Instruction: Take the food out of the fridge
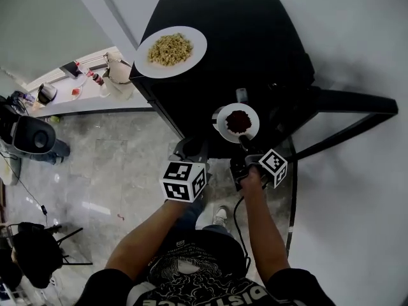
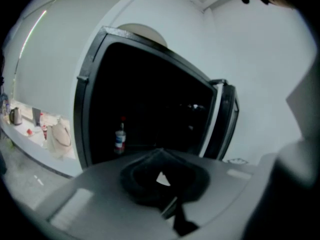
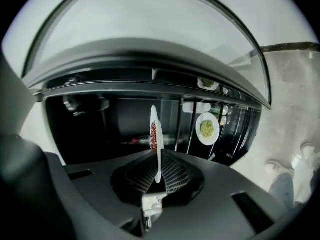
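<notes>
A black fridge (image 1: 255, 37) stands below me with its door (image 1: 357, 104) swung open to the right. A large white plate of yellowish food (image 1: 170, 51) rests on the fridge's top. My right gripper (image 1: 243, 139) is shut on the rim of a small white plate of dark red food (image 1: 238, 122), held in front of the fridge opening. In the right gripper view this plate (image 3: 155, 134) shows edge-on between the pads of the right gripper (image 3: 157, 171). My left gripper (image 1: 191, 149) hangs beside it to the left, and in its own view the left gripper (image 2: 161, 155) has its jaws together with nothing in them.
A bottle (image 2: 120, 139) stands inside the dark fridge. A light counter (image 1: 83, 85) with small items runs at the left. Black equipment (image 1: 29, 132) and a black stand (image 1: 35, 250) sit on the grey floor. A white wall lies to the right.
</notes>
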`<state>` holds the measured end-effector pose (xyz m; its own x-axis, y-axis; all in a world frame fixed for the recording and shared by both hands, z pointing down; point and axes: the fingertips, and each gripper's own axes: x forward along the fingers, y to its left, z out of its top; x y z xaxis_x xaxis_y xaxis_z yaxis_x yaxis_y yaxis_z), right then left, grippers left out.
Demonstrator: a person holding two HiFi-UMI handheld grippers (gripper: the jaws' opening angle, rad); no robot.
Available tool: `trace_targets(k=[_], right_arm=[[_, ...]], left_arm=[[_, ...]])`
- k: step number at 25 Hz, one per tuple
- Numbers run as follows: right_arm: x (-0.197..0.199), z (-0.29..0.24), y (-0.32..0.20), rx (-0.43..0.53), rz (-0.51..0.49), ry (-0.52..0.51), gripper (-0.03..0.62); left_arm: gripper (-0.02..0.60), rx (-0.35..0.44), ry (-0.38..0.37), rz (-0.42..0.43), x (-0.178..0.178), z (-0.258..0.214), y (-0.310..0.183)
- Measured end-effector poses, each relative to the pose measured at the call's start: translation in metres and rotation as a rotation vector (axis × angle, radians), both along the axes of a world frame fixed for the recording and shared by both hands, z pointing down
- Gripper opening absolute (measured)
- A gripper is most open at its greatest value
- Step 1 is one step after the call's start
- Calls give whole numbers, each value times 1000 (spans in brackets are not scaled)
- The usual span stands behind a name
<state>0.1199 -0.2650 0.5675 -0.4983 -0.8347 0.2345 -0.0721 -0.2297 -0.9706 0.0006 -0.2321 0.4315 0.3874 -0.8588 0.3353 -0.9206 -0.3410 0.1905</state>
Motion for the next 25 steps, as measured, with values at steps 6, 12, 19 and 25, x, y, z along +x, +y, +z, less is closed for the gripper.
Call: trace_targets(k=[6,12,19,25], right_arm=[[1,-56,55,49,-97,-11,11],[15,-116,88,86,-135,-29,11],[26,-200,102,184,-179,-49,12],[27,-270,97,291,-212,-56,12]], left_arm=[[3,23,-3,-4,4,-13,15],[3,58,17,-27,5,-34,24],[3,105,48,-56,2,-65,27],[3,126,93,-60,4,-90,15]])
